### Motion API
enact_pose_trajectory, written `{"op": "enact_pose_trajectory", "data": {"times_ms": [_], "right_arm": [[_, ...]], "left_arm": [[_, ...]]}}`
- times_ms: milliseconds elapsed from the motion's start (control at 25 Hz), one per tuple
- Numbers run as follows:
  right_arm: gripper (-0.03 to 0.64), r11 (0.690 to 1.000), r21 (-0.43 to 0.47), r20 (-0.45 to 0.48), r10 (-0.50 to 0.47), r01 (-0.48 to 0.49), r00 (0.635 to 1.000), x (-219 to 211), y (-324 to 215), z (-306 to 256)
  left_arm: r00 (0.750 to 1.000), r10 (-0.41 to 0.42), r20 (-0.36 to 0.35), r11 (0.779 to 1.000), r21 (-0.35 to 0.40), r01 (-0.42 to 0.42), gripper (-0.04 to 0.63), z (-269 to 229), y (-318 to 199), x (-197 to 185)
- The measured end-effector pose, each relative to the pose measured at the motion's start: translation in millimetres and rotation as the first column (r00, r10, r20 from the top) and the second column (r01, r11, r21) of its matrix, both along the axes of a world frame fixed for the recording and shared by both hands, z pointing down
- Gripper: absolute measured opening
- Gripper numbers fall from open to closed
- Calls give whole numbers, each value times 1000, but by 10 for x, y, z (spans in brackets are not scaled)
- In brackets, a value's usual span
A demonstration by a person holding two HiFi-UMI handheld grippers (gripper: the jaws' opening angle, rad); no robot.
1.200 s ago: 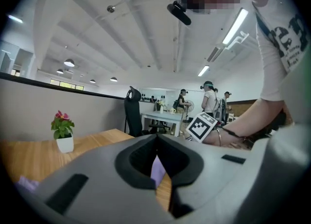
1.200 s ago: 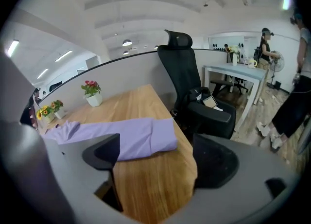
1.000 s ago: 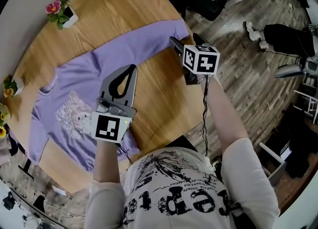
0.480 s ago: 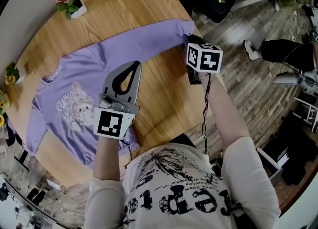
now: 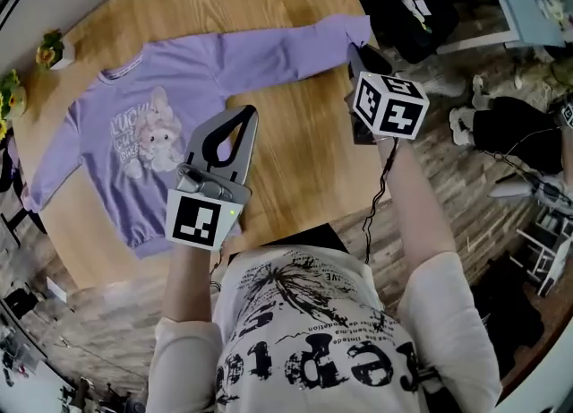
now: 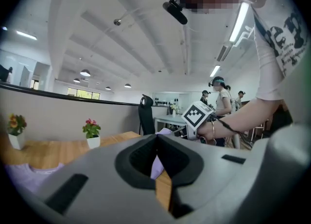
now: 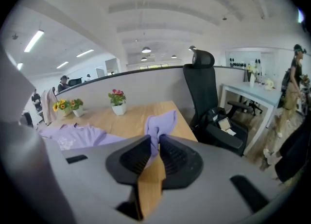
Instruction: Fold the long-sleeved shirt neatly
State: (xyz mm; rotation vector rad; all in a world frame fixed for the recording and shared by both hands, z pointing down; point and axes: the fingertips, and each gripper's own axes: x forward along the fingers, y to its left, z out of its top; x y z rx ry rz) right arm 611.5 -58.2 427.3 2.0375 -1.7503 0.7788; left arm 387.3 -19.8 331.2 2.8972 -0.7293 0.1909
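Long-sleeved shirt (image 5: 179, 89) on table (image 5: 286, 169); right gripper (image 7: 155, 143) pinching cuff (image 7: 160, 121); left gripper (image 5: 247, 114) closed, seemingly empty

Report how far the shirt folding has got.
Done: the purple long-sleeved shirt lies spread flat, print up, on the wooden table; no fold shows. In hand: the right gripper is shut on the sleeve cuff; the left gripper is shut and empty. Left: fold both sleeves in, then the body.
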Motion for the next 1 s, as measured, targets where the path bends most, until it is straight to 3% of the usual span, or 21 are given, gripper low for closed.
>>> {"op": "enact_pose_trajectory", "data": {"times_ms": [320,480,680,880,1000], "right_arm": [[55,981,106,17,-166,163,986,-793,-253,-522],[55,963,141,11,-236,232,972,-1334,-419,-749],[55,948,175,-14,-266,265,964,-2051,-605,-978],[55,949,176,-10,-264,262,964,-2808,-764,-1022],[57,944,167,-26,-283,284,959,-3308,-871,-965]], "left_arm": [[976,-219,12,976,26,218,5,-173,199,-902],[960,-279,-8,959,56,279,5,-276,165,-1318],[961,-271,-51,958,86,275,5,-380,16,-1862],[975,-221,-27,972,80,222,5,-411,-160,-2537],[971,-237,-27,968,78,238,5,-404,-291,-2984]]}}
